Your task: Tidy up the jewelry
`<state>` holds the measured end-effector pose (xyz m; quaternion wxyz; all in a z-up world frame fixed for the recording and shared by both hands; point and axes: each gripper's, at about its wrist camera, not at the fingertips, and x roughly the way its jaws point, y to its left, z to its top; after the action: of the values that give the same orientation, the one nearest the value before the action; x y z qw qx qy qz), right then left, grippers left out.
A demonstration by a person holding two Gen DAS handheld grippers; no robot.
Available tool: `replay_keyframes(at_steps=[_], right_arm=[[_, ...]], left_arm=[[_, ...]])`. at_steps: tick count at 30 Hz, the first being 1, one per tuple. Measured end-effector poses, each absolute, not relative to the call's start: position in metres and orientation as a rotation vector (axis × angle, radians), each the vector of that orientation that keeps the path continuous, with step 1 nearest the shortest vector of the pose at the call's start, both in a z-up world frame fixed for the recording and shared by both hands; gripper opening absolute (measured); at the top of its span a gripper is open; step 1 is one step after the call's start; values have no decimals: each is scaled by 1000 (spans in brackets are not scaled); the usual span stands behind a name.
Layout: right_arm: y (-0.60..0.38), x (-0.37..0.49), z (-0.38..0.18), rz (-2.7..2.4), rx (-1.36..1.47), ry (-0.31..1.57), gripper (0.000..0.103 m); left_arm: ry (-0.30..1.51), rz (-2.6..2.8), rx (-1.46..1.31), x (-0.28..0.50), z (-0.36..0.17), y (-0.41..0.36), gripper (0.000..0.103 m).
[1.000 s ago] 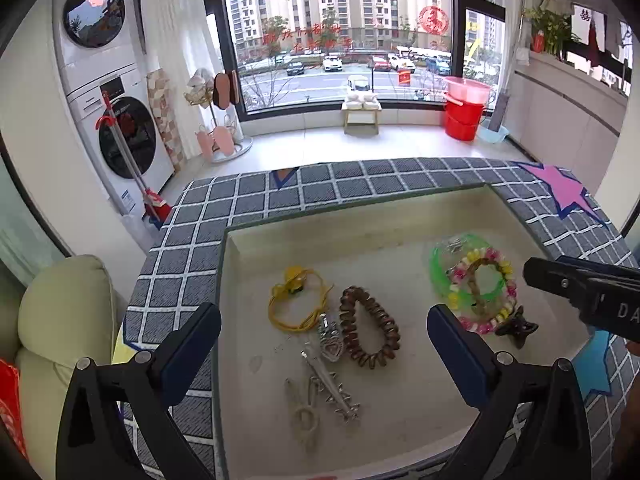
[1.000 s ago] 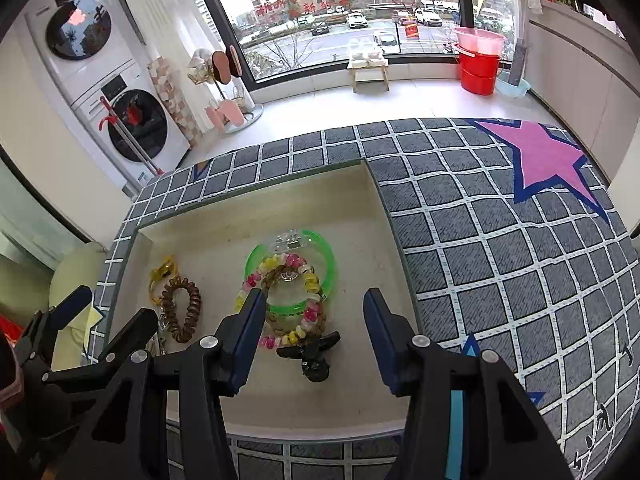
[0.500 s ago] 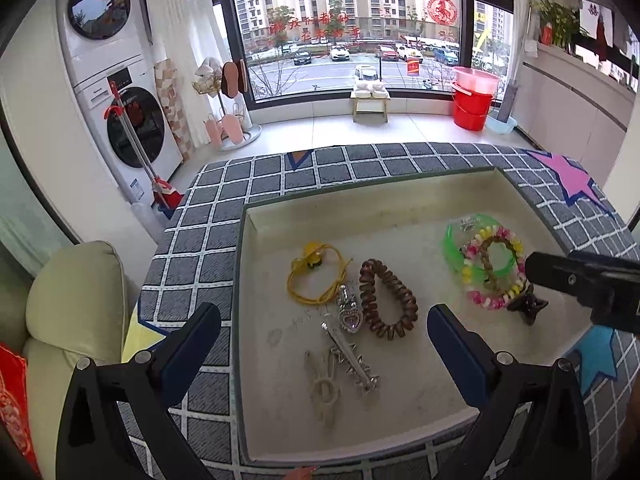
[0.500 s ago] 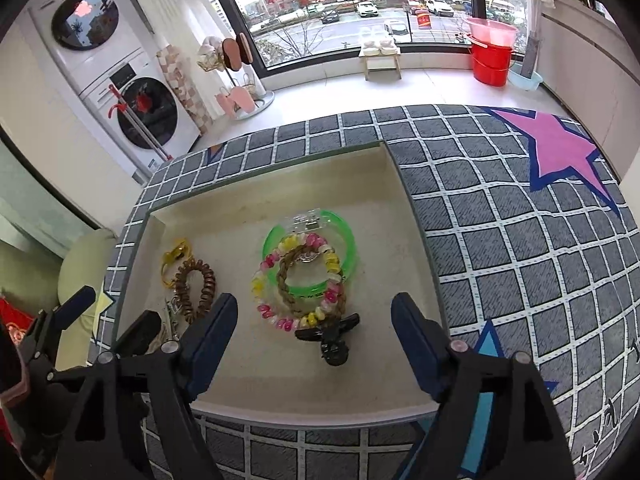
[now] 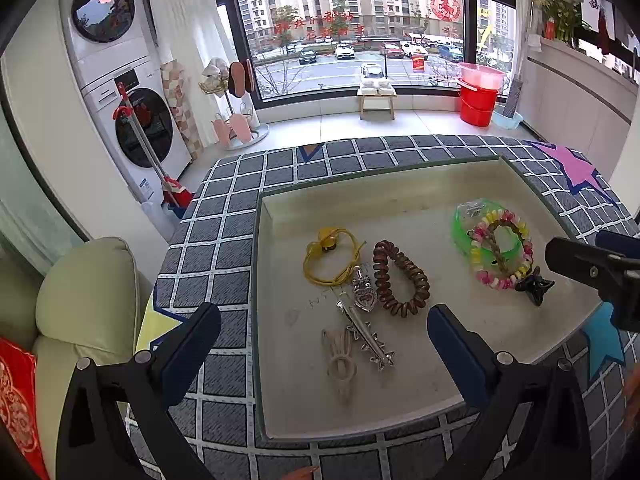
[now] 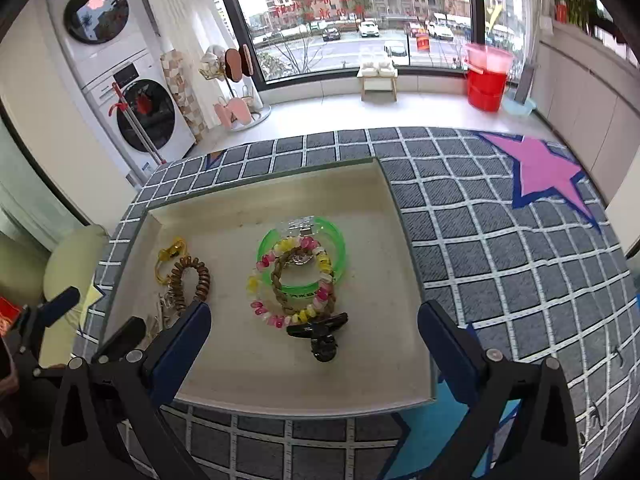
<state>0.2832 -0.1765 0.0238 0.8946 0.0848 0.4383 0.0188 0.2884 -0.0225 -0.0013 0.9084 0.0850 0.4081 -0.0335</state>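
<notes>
Both hand-held grippers, left (image 5: 324,336) and right (image 6: 314,334), hang spread wide and empty. Ahead of the right one, inside the tray (image 6: 372,280), a black claw clip (image 6: 320,334) touches the beaded bracelet (image 6: 292,280).

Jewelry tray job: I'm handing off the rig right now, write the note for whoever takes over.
Left tongs: open, empty, hovering over the near left part of the tray.
Right tongs: open, empty, hovering above the black claw clip.
Left group in the tray: yellow cord, brown spiral hair tie, silver heart pendant, silver spiked clip, cream hair clip.
Right group: green bangle with the pink-and-yellow bead bracelet and a brown braided band lying on it, claw clip touching the beads.
Done: nothing visibly sorted.
Left: separate the overlapping pieces and arrange everything.
</notes>
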Motion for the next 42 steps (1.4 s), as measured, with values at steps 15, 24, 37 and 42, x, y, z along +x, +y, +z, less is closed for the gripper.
replay_keyframes(at_steps=[15,24,37,42], right_arm=[[-172,242,25,26,133,881,103],[-168,210,26,31,128,876,103],[-166,159,30,17,121,813,103],[-163,140,33,2,99,778,103]], left_arm=[[821,-57,142,252,1,-10,103],[831,-58,141,213,-9,-9,103],[782,-8,55,168,-1,4,103],[726,14,48,147,6,8,103]])
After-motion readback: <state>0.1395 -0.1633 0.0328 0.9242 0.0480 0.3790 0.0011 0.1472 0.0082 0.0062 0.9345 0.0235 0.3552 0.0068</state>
